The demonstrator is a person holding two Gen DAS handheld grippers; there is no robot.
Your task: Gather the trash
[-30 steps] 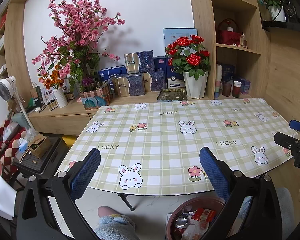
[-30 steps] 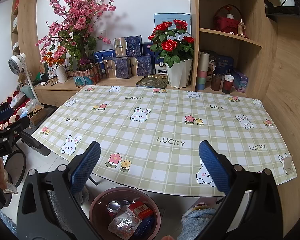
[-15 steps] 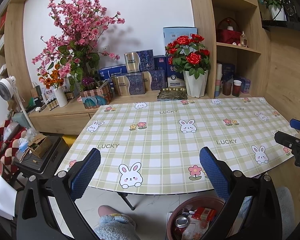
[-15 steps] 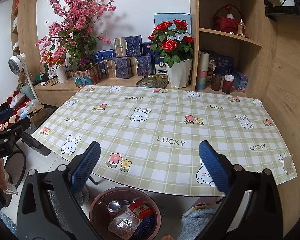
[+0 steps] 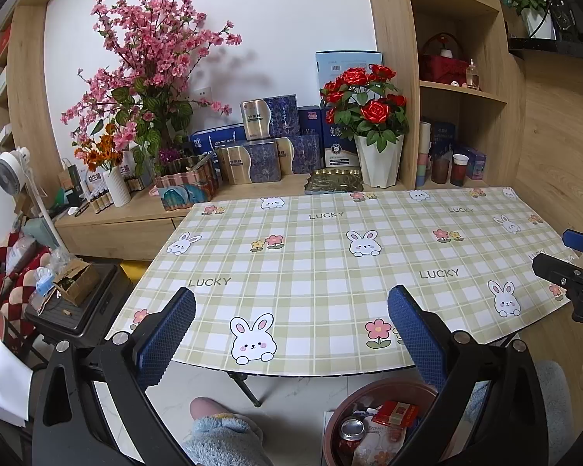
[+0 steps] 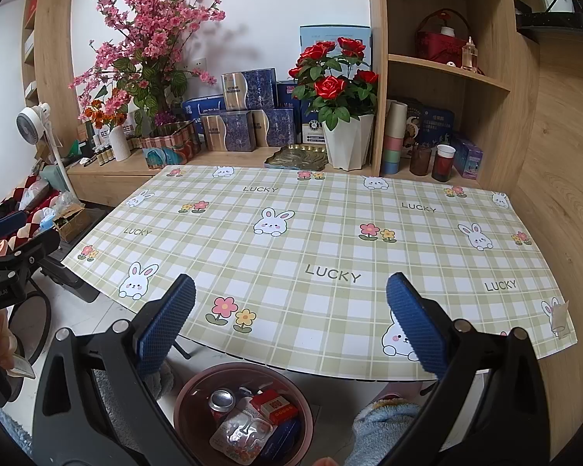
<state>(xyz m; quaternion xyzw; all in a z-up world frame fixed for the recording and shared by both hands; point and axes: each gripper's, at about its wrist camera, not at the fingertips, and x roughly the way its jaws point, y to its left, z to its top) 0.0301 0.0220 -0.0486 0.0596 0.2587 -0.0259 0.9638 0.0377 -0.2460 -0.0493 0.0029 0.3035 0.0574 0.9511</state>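
Both handheld grippers hover empty at the near edge of the checked surface point(image 6: 330, 240), the left gripper point(image 5: 291, 334) and the right gripper point(image 6: 291, 322) each with jaws spread wide and nothing between the blue pads. The cloth-covered top carries no loose litter that can be made out. The collected trash sits in the round reddish bin point(image 6: 192, 396) on the floor just below that near edge, between the person's fuzzy blue slippers.

Inside the bin, a drinks can point(image 6: 222, 400) stands on end toward the bin's left side, a red carton point(image 6: 274, 407) lies at its centre, and a clear plastic wrapper point(image 6: 239, 437) rests at the front; a dark blue packet shows at the wrapper's right.

By appearance, all of it should be light. The can is likely thin-walled, smooth and easily dented, best taken across its body rather than by the rim. The carton looks stiff enough to pinch across its flat faces. The wrapper seems limp and slippery, so a firm pinch on an edge or a bunched fold would likely hold better than a broad squeeze. The bin itself looks like rigid plastic, to be held by its rim if it must be moved.
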